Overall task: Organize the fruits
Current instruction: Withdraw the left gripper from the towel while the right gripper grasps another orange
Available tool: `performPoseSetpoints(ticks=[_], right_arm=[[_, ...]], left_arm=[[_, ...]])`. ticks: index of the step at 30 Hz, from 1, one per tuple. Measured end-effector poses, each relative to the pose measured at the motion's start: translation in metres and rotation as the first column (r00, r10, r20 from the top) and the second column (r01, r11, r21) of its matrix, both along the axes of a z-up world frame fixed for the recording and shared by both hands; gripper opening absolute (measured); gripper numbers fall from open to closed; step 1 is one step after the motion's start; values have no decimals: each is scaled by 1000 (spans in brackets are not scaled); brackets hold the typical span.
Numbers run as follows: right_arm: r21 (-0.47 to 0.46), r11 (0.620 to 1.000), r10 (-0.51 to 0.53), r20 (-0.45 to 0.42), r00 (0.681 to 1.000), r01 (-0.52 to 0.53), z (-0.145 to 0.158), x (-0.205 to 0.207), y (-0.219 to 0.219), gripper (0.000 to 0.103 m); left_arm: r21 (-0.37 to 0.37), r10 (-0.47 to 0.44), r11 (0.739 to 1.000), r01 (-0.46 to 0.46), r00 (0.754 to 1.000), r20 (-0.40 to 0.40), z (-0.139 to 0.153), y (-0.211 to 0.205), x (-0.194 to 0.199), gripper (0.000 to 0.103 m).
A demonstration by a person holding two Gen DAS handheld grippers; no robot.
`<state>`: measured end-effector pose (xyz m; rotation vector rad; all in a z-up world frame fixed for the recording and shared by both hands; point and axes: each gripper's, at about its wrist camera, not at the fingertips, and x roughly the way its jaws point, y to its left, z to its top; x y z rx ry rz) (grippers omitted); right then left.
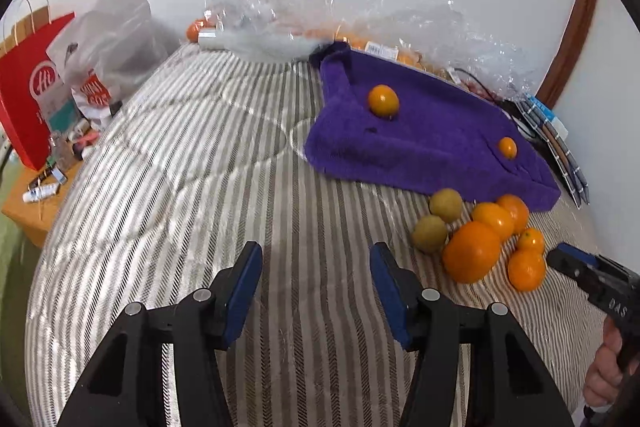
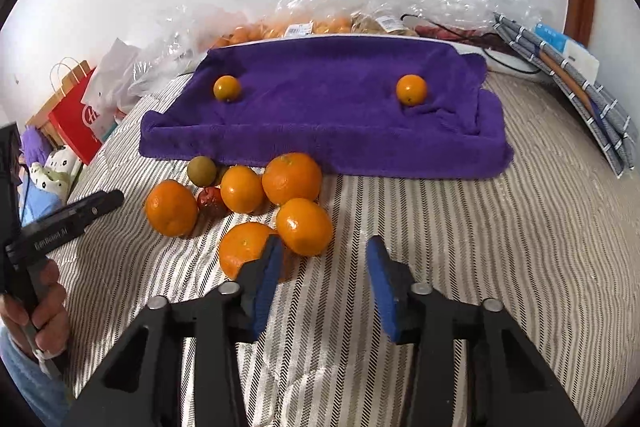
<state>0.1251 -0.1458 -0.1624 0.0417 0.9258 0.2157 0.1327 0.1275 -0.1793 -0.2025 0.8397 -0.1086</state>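
Observation:
A purple towel (image 2: 328,107) lies on the striped bed, with two small oranges on it: one left (image 2: 227,88) and one right (image 2: 411,89). The towel also shows in the left wrist view (image 1: 432,139). In front of the towel sits a pile of several oranges (image 2: 292,179), a green-brown fruit (image 2: 202,170) and a small red fruit (image 2: 211,201). In the left wrist view the pile (image 1: 472,257) lies with two green-brown fruits (image 1: 430,233). My right gripper (image 2: 320,267) is open and empty, its left finger just before the nearest orange (image 2: 244,251). My left gripper (image 1: 316,279) is open and empty over bare bedding, left of the pile.
Clear plastic bags of fruit (image 2: 320,23) lie behind the towel against the wall. Notebooks (image 2: 580,87) lie at the far right. A red paper bag (image 1: 28,83) and clutter stand off the bed's left side. The striped bedding (image 1: 180,167) spreads left of the towel.

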Motion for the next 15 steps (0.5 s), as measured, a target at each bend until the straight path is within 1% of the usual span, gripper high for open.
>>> performPoseSetpoints(ticks=[3,6,10,14,15], right_arm=[[25,1000,4,-7,1000,-4,1,5,-1,38],[73,997,1,-27,1000,1,-1,15,-1,38],[111,994,-9,-57,998,15,-5,25,-1,38],[130,991,-13,-91,996,25,-9,32,-1,38],[130,991,-12,-96,995,25,-10,33,-1,36]], left_arm=[[-27,-16,1000,17,999,28,2,1,-3,55],[-54,-13,998,13,1000,10,-1,5,-2,55],[-101,-8,995,9,1000,12,-3,12,-2,55],[-112,-4,994,5,1000,13,-3,14,-1,55],[-110,-4,994,5,1000,12,-3,14,-1,55]])
